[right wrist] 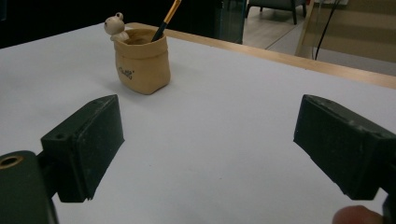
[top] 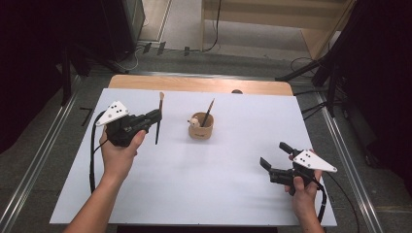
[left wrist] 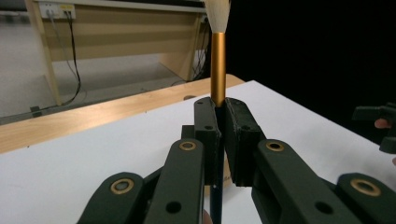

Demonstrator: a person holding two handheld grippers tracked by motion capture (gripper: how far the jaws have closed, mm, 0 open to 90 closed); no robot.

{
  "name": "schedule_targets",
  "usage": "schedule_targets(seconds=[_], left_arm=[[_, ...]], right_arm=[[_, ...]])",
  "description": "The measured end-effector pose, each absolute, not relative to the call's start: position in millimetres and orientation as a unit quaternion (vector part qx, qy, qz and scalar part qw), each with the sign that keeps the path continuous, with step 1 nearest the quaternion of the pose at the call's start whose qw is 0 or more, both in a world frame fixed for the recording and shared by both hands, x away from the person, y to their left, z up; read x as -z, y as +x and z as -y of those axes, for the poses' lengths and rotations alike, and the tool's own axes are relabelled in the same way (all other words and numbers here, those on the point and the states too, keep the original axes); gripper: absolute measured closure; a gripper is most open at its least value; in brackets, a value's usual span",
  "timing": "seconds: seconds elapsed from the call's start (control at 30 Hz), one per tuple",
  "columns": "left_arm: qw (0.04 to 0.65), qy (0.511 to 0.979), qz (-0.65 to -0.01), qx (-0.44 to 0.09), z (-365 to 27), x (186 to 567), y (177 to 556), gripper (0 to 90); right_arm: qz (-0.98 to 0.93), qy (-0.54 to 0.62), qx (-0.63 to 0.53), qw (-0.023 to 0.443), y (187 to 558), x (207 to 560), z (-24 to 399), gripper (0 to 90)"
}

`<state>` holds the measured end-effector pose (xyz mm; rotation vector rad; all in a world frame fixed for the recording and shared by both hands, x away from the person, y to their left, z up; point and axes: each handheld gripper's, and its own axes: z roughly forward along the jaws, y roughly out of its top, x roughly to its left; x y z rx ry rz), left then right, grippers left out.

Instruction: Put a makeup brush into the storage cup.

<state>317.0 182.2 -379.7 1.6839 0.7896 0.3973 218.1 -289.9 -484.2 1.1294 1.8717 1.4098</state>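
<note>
My left gripper point(top: 156, 116) is shut on a paintbrush point(top: 159, 121) and holds it upright above the white tabletop at the left. In the left gripper view the brush's gold ferrule point(left wrist: 218, 67) and pale bristles rise from between the closed jaws. A tan sack-shaped pot point(top: 201, 127) with a small figurine on its rim stands mid-table, with a second brush point(top: 208, 112) leaning inside it. That pot point(right wrist: 141, 61) also appears far left in the right gripper view. My right gripper point(top: 276, 154) rests open at the right front, nothing between its jaws.
The white tabletop point(top: 204, 184) covers a wooden table whose far edge point(top: 194, 83) shows at the back. Metal rails run along both sides on the floor. Cables and a wooden bench point(top: 272, 14) lie beyond the table.
</note>
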Motion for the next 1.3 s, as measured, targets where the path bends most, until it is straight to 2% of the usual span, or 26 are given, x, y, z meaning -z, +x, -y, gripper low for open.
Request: schedule_targets(seconds=[0.83,1.3], left_arm=[[0.639,0.666,-0.341,-0.179,-149,393,341,85.4],[0.649,0.661,-0.331,-0.181,-129,396,349,85.5]], right_arm=[[-0.695,0.413,-0.523,0.269,218,486,292,8.9],[-0.695,0.417,-0.520,0.268,218,488,292,9.2]])
